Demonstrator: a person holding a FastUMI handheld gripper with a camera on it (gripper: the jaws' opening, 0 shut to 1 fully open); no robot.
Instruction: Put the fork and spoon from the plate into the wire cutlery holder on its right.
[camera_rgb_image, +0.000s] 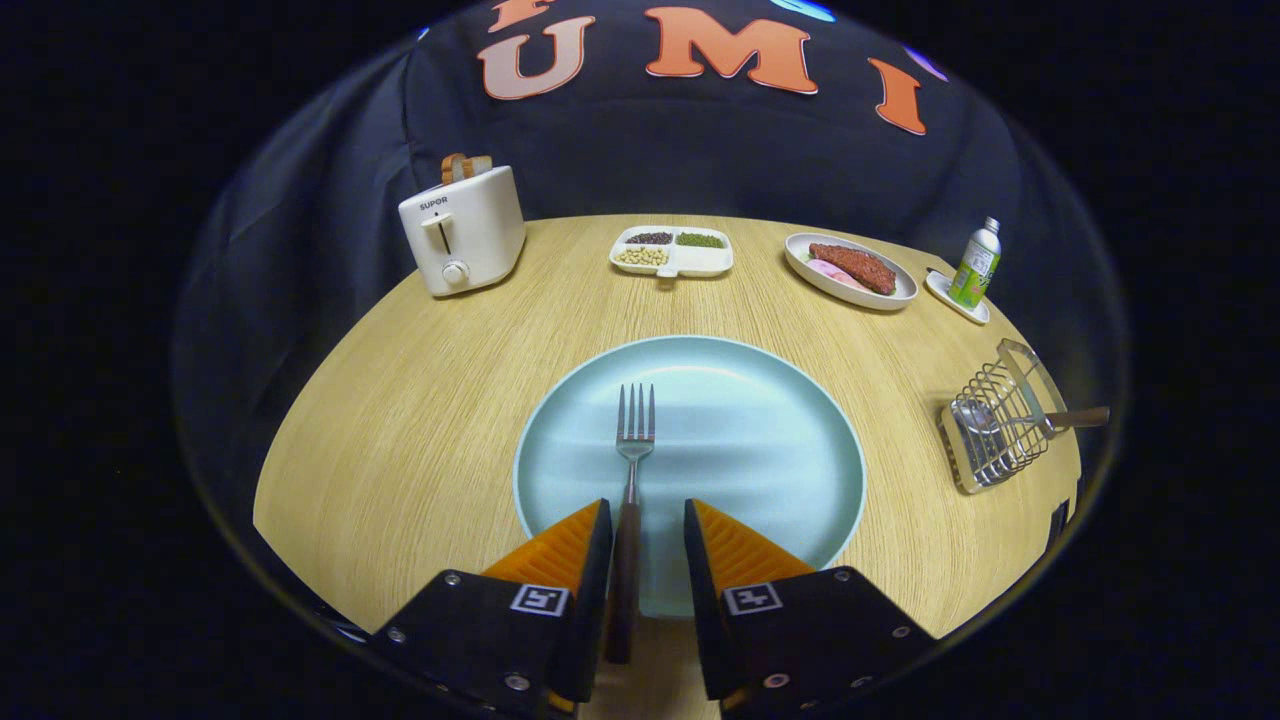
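1. The gripper (648, 520) hangs low over the near edge of the round wooden table (400, 440), its fingers spread apart, one on either side of the fork's handle.
2. The fork (634, 450) lies on the pale blue plate (760, 450), tines pointing away from the gripper. Its dark handle runs back between the fingers and passes over the plate's near rim. The handle sits close against the left finger, with a clear gap to the right one, so the fingers are not pinching it.
3. Apart from the fork, the plate's surface is bare.
4. The wire cutlery holder (995, 420) is to the right of the plate, near the table's edge, and appears tipped on its side. The spoon (1010, 420) is already in it: the bowl shows through the wires and the brown handle sticks out to the right.
5. Beyond the plate, a white divided tray (672, 251) holds dark grains, green grains and pale beans in three compartments, and a fourth looks empty.
6. To the right of that tray, a white oval dish (850, 270) carries a reddish slab of meat with pink slices beside it.
7. Farther right, a small green-labelled bottle (976, 264) stands upright on a small white saucer (955, 297).
8. At the far left, a white toaster (462, 232) holds slices of bread in its slot.
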